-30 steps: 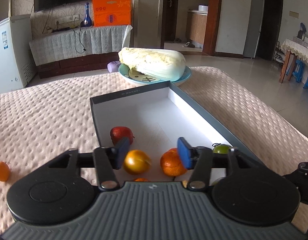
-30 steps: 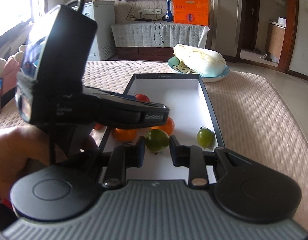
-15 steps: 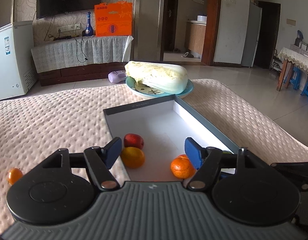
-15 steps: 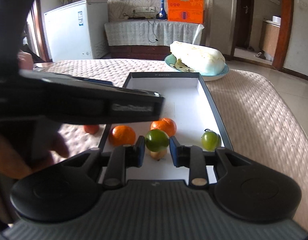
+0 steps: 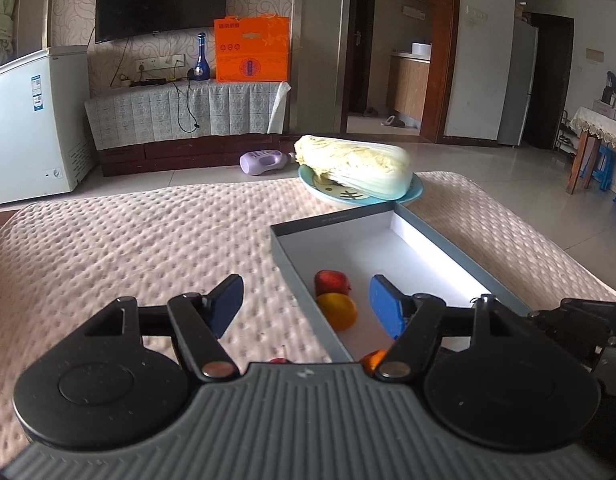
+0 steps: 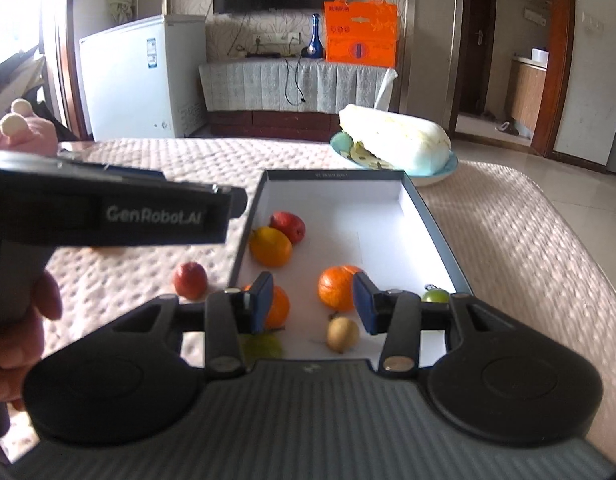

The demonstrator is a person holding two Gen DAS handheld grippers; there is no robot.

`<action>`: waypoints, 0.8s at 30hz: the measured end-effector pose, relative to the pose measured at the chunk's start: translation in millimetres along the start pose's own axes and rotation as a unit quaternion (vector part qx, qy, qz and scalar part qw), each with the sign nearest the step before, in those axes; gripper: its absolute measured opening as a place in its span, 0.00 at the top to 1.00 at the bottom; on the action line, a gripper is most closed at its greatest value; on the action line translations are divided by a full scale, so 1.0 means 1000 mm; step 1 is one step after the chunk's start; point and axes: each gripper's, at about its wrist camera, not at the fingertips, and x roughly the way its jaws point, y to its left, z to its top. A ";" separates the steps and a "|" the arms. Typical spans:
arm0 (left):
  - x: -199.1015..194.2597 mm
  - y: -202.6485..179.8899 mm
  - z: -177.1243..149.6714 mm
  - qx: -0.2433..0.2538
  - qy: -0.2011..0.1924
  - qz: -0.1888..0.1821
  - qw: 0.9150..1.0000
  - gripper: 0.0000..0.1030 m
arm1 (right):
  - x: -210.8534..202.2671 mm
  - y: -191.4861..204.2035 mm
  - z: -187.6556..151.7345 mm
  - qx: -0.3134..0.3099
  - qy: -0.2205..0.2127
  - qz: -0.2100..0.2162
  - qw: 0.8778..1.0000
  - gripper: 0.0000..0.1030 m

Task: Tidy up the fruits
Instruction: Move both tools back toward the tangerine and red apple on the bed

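Observation:
A grey-rimmed box [image 6: 428, 216] with a white floor holds several fruits: a red one [image 6: 287, 226], a yellow-orange one [image 6: 269, 246], two oranges [image 6: 339, 288], a small tan one [image 6: 342, 334] and a green tomato [image 6: 436, 296]. My right gripper [image 6: 312, 304] hovers over the box's near end with its jaws opening and nothing pressed between the pads. A green fruit [image 6: 261, 346] lies in the box just below its left finger. My left gripper [image 5: 305, 304] stands open and empty over the box's left wall [image 5: 295, 276]. A red fruit [image 6: 190, 280] lies on the cloth outside the box.
A blue plate [image 5: 412, 196] with a cabbage [image 5: 356, 166] sits behind the box. The table wears a dimpled pink cloth [image 5: 147, 248]. In the right wrist view the left gripper's body [image 6: 107, 216] and the hand [image 6: 27, 320] holding it fill the left side.
My right gripper has opened and let go of the green fruit, which now lies in the box. The left gripper has risen, swung to the left off the box and widened a little.

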 end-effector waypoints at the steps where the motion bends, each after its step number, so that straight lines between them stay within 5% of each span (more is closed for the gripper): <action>1: -0.002 0.003 0.000 -0.001 -0.001 0.002 1.000 0.28 | 0.000 0.002 0.001 0.000 -0.002 0.003 1.000 0.55; 24: -0.019 0.096 -0.016 -0.043 -0.003 0.079 0.996 0.28 | 0.001 0.063 0.004 -0.049 -0.029 0.070 0.996 0.55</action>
